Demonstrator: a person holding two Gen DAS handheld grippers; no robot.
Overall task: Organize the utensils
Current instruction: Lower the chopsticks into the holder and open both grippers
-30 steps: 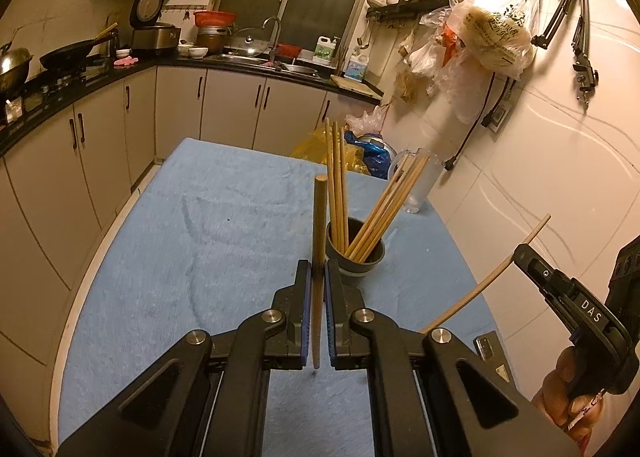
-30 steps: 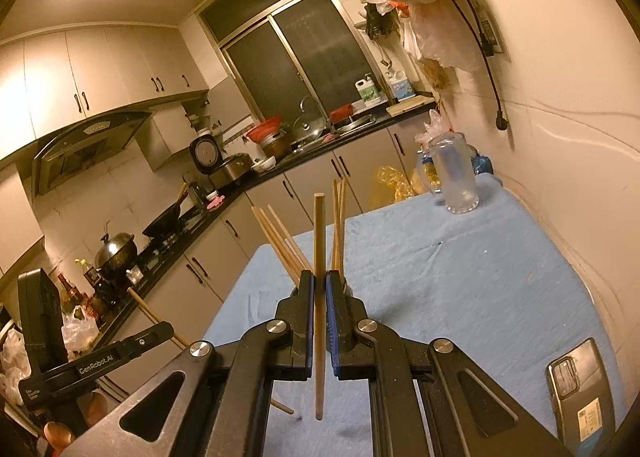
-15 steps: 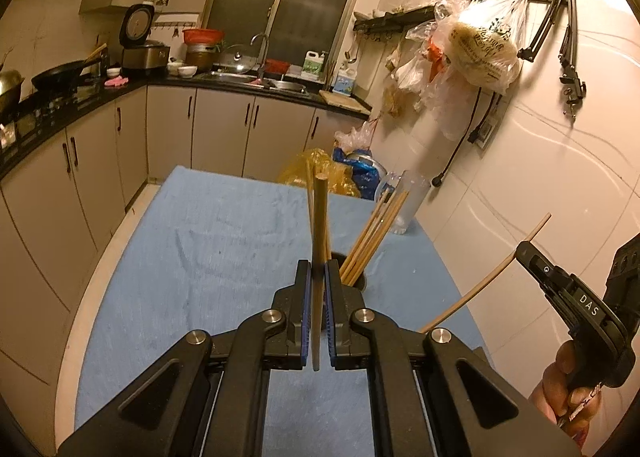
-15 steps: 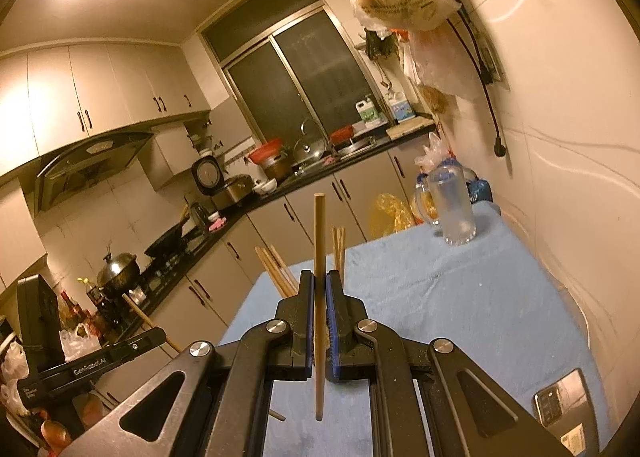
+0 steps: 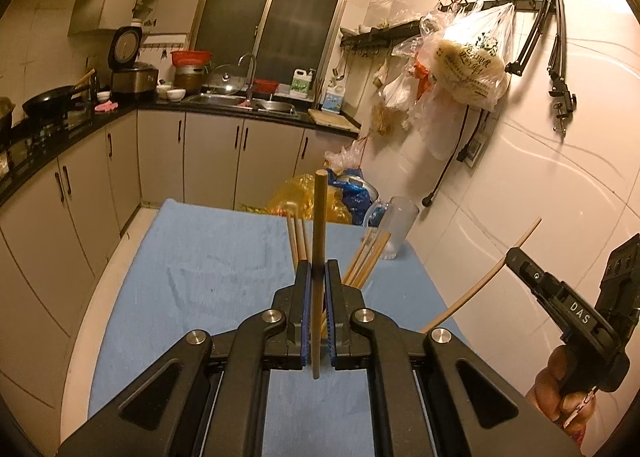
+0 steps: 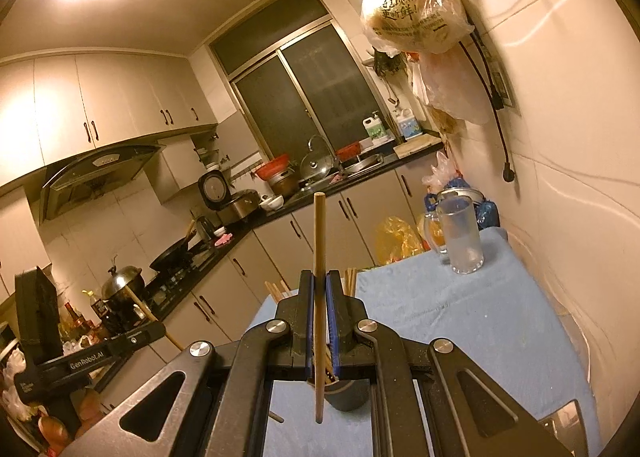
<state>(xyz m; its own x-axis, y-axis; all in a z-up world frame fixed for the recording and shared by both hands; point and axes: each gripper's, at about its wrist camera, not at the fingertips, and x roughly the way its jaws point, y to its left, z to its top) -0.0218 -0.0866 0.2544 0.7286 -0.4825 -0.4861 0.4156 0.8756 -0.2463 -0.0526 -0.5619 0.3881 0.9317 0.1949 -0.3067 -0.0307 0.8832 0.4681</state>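
The left tool (image 5: 316, 297) is pinched on a single wooden chopstick (image 5: 319, 241), which stands nearly upright between the blue pads — its top well above the fingertips, its lower end hanging below them over the blue cloth on the tabletop (image 5: 192, 277). Just beyond the fingertips, tops of more chopsticks in the holder (image 5: 370, 257) fan out to either side of the held one; the cup itself is hidden in this view.

The right tool (image 6: 318, 297) is likewise clamped on its own chopstick (image 6: 319, 257), upright with a slight lean, gripped around mid-length. Beneath and just behind its fingers sits the dark holder cup (image 6: 348, 397) on the cloth, partly hidden by the tool, with a few stick tops showing on both sides of the fingertips. The held stick's lower end hangs in front of the cup's rim; whether it touches cannot be told.

A clear glass mug (image 6: 460, 237) stands at the far edge of the tabletop — well apart from the cup — near the tiled wall.
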